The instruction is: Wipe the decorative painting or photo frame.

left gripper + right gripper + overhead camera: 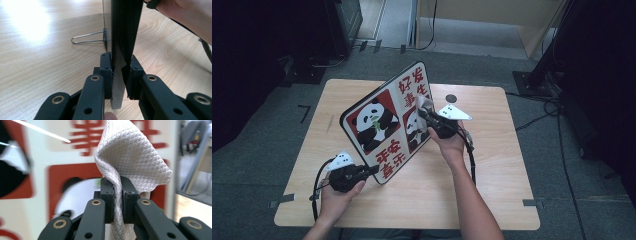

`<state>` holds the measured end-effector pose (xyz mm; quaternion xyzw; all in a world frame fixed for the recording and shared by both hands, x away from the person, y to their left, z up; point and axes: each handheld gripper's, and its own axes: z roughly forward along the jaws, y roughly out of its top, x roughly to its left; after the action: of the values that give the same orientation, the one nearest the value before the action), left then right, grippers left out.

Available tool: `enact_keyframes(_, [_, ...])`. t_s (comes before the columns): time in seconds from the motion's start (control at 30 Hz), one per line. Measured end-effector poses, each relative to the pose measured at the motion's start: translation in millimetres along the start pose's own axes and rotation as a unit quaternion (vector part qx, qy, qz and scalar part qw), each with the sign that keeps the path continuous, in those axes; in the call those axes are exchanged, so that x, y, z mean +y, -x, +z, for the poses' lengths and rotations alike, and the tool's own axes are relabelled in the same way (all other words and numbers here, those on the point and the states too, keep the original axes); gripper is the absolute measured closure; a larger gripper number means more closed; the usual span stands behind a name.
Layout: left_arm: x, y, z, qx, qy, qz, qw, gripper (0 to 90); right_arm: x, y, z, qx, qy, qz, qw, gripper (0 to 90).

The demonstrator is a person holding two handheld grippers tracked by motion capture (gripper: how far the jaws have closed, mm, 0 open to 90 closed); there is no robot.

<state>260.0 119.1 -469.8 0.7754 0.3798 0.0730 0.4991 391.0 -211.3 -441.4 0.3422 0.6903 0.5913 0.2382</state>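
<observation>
A white sign board (387,122) with red panda pictures and red characters stands tilted on the wooden table (492,165). My left gripper (371,171) is shut on the board's near lower corner; in the left gripper view its jaws clamp the board's dark edge (124,37). My right gripper (424,114) is shut on a white waffle-weave cloth (132,157) and holds it against the board's face (75,155), near the right panda picture. The cloth (424,103) shows as a small white tuft by the characters.
A wire stand leg (87,39) sticks out behind the board on the table. A small dark round mark (451,98) lies at the table's far side. Black equipment stands (537,75) and cables (532,120) sit on the grey floor around the table.
</observation>
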Motion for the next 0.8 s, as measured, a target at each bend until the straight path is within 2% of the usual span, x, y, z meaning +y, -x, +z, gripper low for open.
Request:
enact_keyframes(0.13, [0.0,-0.2,-0.1,0.000,0.000,0.001,1.0000,79.5,-1.8,17.3,1.8,-0.044,-0.005,0.016,0.9989,84.6])
enact_keyframes(0.2, [0.0,-0.3,0.0,0.000,0.000,0.000,1.0000,79.5,-3.2,25.1,3.3,-0.048,-0.002,0.029,0.9985,84.7])
enact_keyframes(0.33, [0.1,-0.6,-0.2,0.002,0.000,0.001,1.0000,79.5,-3.8,28.8,5.3,-0.056,-0.007,0.022,0.9981,84.8])
enact_keyframes(0.37, [0.1,-0.4,-0.2,0.002,0.000,0.001,1.0000,79.5,-4.6,30.6,5.8,-0.069,-0.009,0.020,0.9974,84.9])
enact_keyframes(0.43, [0.1,-0.6,-0.2,0.002,0.000,0.001,1.0000,79.5,-6.0,30.6,6.0,-0.076,-0.010,0.016,0.9969,85.0])
enact_keyframes(0.5, [0.1,-0.7,-0.3,0.002,0.000,0.001,1.0000,79.5,-7.4,30.6,6.5,-0.076,-0.011,0.017,0.9969,85.0])
enact_keyframes(0.7, [0.3,-0.9,-0.3,0.002,0.000,0.001,1.0000,79.5,-13.5,23.7,5.0,-0.054,-0.021,0.027,0.9980,85.0])
enact_keyframes(0.73, [0.2,-0.7,-0.3,0.002,0.000,0.003,1.0000,79.4,-20.2,16.5,2.7,-0.036,-0.022,0.036,0.9985,85.0])
enact_keyframes(0.8, [0.2,-0.8,-0.4,0.002,0.000,0.004,1.0000,79.2,-26.5,9.5,0.8,-0.020,-0.025,0.034,0.9989,84.9])
